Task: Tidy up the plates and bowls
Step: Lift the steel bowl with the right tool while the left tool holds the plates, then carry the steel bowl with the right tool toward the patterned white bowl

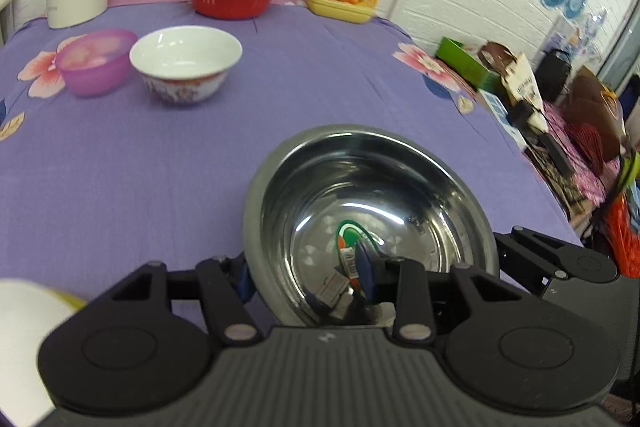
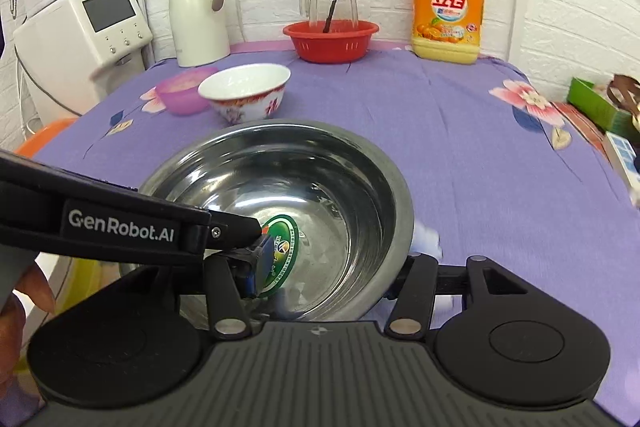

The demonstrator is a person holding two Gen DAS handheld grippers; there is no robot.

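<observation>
While both our grippers straddle the steel bowl's near rim, left gripper and right gripper spread, the white bowl lies ahead-left.

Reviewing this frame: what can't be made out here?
1. Bowl near rim: both views, hidden under the left gripper and right gripper bodies, so contact is unclear.
2. Sticker text: right view, too small, partly covered by the left gripper's finger.
3. White object: left view, cut off by the corner, blurred.
4. White patch beside the bowl: right view, blurred.
</observation>
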